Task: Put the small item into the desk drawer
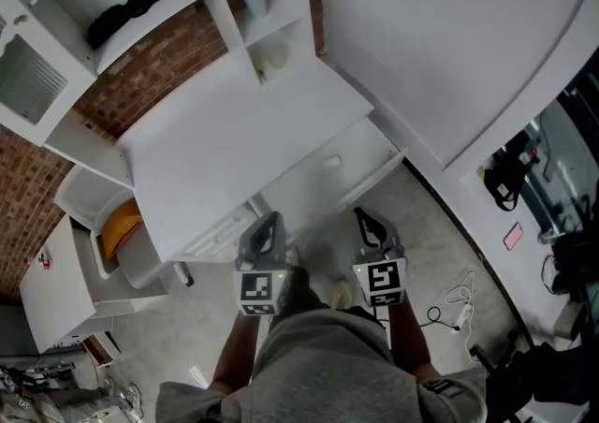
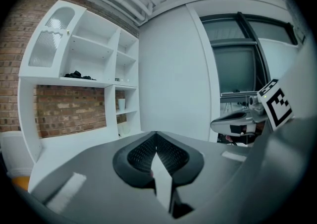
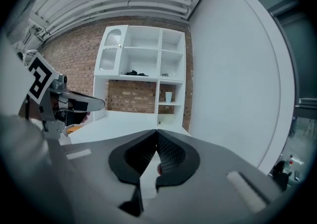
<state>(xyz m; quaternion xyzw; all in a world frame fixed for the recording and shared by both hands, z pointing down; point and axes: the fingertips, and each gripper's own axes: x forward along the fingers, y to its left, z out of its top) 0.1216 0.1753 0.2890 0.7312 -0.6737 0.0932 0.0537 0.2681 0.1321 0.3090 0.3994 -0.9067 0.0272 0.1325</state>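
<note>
Jaws are pressed together, empty, on our left gripper (image 1: 270, 220) and right gripper (image 1: 361, 215). We can't tell which way the small item (image 1: 332, 162) points.

A white shelf unit (image 1: 225, 23) stands against a brick wall (image 1: 173, 54). A black bundle, seemingly a folded umbrella (image 1: 126, 11), lies on one shelf. A pale cup (image 1: 254, 2) stands upright in a narrow cubby. On the grey floor (image 1: 187, 337), a white cable (image 1: 459, 304) curls, well apart from a pink object (image 1: 513, 237).
</note>
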